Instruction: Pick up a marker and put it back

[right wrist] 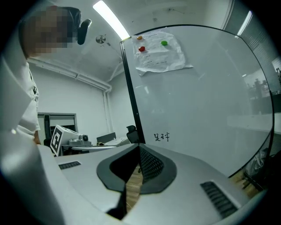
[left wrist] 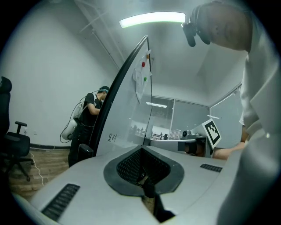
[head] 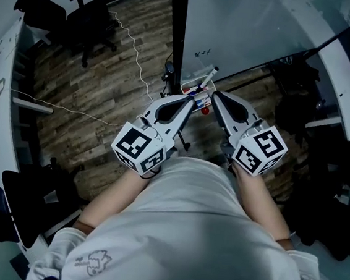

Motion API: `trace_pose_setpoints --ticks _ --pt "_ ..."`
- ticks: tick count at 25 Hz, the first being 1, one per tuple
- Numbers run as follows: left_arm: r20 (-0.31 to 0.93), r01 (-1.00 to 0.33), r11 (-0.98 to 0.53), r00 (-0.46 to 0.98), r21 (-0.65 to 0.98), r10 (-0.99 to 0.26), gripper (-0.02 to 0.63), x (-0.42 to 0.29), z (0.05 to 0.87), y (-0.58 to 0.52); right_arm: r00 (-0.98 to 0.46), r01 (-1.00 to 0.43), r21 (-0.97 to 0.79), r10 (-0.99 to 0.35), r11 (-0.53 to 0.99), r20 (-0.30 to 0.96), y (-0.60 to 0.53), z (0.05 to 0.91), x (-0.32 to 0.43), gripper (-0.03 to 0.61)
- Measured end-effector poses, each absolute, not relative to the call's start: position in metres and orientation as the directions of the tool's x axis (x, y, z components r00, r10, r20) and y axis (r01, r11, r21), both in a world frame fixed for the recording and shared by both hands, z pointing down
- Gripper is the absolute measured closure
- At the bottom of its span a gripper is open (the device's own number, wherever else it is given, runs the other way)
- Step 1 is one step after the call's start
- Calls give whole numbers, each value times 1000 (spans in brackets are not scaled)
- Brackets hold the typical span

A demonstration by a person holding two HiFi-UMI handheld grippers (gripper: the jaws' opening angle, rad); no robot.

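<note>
Markers (head: 198,94) sit in the tray (head: 187,86) at the foot of the whiteboard (head: 254,33), just ahead of both claw tips and roughly between them. 1 white-bodied marker (head: 210,73) sticks up at an angle, just beyond the right claw (head: 215,96). Red and blue bits show among the rest, count not readable. Neither gripper view shows a marker, both look up over the tray at the board.

Left claw (head: 193,101): jaws together at the tips, nothing between them. Right claw: same, tips meeting, empty. Only wood floor (head: 105,92) shows through the slot behind the pads. No pick yet, so whichever claw goes in has to open first.

Handling guess: light, stiff, smooth plastic barrel. It's round, so it can roll or twist between flat pads. Take it mid-barrel, jaws across the long axis, not on the cap, which may pull off. The angled white 1 looks the easiest target: it stands clear of its neighbours and is nearest the right claw. The ones lying in the tray are packed close, so pads would likely nudge 2 at once.

Risk: narrow tray with the board right behind it. Come in from the front and keep the claw off the board face. Put-back likely means the same tray.

Further out from the claws: paper sheet (right wrist: 160,55) high on the board with a red magnet (right wrist: 141,49) and a green magnet (right wrist: 164,43), and a small scribble (right wrist: 161,137) lower down.
</note>
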State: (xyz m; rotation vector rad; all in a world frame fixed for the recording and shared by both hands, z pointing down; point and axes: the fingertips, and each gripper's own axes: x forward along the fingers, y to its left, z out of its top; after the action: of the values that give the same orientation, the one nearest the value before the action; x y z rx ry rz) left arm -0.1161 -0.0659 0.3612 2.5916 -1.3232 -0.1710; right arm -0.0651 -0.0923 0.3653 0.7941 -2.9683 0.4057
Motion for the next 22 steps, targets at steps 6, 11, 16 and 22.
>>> trace_pose_setpoints --ticks 6,11,16,22 --pt "18 -824 -503 526 261 -851 609 -84 364 -51 -902 -431 -263 -419 863 103 -82 363 -32 568" --pt "39 -842 -477 501 251 -865 609 -51 367 -26 -922 -387 -230 -374 893 100 -56 364 -1 568" --pt "55 -870 -434 458 235 -887 609 -28 364 2 -936 -351 -234 -337 907 98 -31 366 27 569" --pt "78 -903 -373 396 216 -915 609 -16 364 41 -951 -308 -251 -292 918 99 -2 373 49 569"
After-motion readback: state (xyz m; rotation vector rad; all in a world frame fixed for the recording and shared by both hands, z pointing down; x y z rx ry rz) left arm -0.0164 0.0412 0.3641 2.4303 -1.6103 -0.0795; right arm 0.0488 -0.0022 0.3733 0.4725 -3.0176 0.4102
